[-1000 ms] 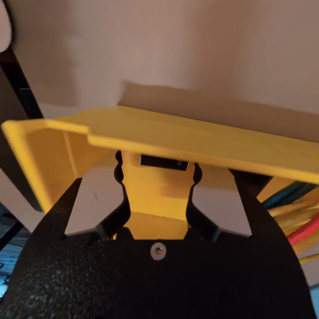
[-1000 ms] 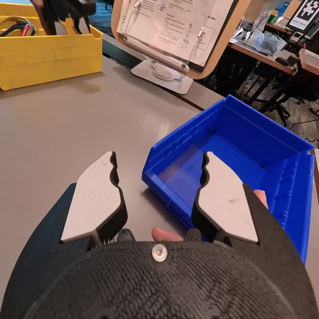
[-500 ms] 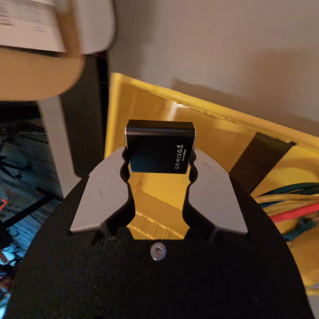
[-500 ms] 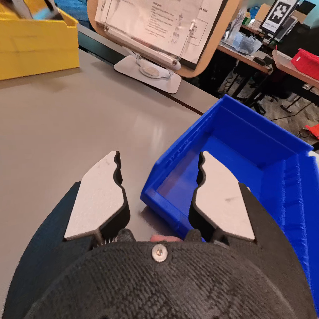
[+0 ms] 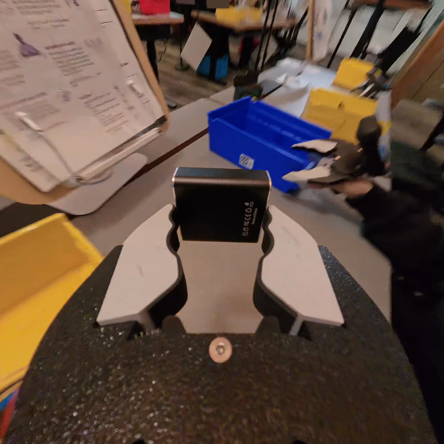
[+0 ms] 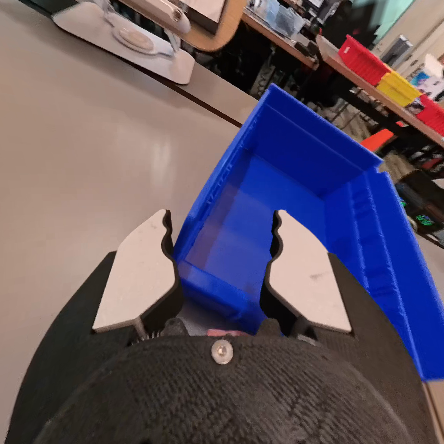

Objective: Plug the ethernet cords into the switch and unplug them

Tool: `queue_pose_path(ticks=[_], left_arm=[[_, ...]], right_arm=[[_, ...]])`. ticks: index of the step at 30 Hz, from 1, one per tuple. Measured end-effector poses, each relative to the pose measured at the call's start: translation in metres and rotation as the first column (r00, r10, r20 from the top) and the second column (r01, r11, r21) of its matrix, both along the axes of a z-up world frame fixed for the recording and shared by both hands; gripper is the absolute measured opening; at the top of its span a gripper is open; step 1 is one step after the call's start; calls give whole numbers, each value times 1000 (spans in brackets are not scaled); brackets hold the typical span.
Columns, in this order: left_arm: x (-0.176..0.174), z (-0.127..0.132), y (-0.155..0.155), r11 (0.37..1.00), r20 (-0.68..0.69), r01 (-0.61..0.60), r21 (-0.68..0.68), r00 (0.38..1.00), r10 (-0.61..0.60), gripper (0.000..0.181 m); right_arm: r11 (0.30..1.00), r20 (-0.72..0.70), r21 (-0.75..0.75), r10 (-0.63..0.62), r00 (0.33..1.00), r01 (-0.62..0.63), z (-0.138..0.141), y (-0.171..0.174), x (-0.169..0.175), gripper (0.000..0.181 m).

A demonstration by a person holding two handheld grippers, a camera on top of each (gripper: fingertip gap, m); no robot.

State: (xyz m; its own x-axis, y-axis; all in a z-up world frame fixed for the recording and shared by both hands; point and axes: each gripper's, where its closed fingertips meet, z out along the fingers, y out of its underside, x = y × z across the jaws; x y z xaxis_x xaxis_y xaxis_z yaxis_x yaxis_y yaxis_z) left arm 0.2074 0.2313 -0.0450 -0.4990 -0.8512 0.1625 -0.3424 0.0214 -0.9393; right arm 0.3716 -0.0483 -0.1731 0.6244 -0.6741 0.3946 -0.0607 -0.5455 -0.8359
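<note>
My left gripper (image 5: 219,216) is shut on a small black switch (image 5: 221,204) and holds it upright above the grey table (image 5: 216,283), its flat back facing the camera. The yellow bin (image 5: 36,271) it came from is at lower left, with a sliver of coloured cords (image 5: 8,406) at the bottom left edge. My right gripper (image 6: 221,216) is open and empty, hovering over the near end of the blue bin (image 6: 300,192). It also shows far off in the left wrist view (image 5: 310,158), beside the blue bin (image 5: 259,144).
A paper stand with printed sheets (image 5: 60,96) rises at upper left, and its white base (image 6: 125,45) shows in the right wrist view. Other tables with red and yellow bins (image 6: 389,79) stand beyond the table edge. A dark sleeve (image 5: 389,211) is at right.
My left gripper lifted the black switch out of the yellow bin and swung toward the blue bin. My right gripper moved over the blue bin's near end and stayed open.
</note>
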Motion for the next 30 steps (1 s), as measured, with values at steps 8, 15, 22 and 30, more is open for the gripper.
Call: queue_pose_path(ticks=[8, 15, 22, 30], left_arm=[[-15, -13, -124, 694, 121, 301, -655, 947, -296, 67], [-16, -25, -157, 372, 154, 311, -874, 906, -395, 67], [-11, -36, -157, 462, 155, 291, -838, 938, -309, 65], [5, -50, -113, 962, 184, -71, -262, 975, 122, 89]], right_arm=[[801, 243, 120, 550, 799, -587, 74, 86, -122, 98], [738, 577, 69, 519, 630, -671, 92, 131, -170, 95], [810, 674, -17, 442, 591, -586, 92, 150, -168, 25], [877, 749, -476, 443, 492, -66, 68, 132, -125, 24]])
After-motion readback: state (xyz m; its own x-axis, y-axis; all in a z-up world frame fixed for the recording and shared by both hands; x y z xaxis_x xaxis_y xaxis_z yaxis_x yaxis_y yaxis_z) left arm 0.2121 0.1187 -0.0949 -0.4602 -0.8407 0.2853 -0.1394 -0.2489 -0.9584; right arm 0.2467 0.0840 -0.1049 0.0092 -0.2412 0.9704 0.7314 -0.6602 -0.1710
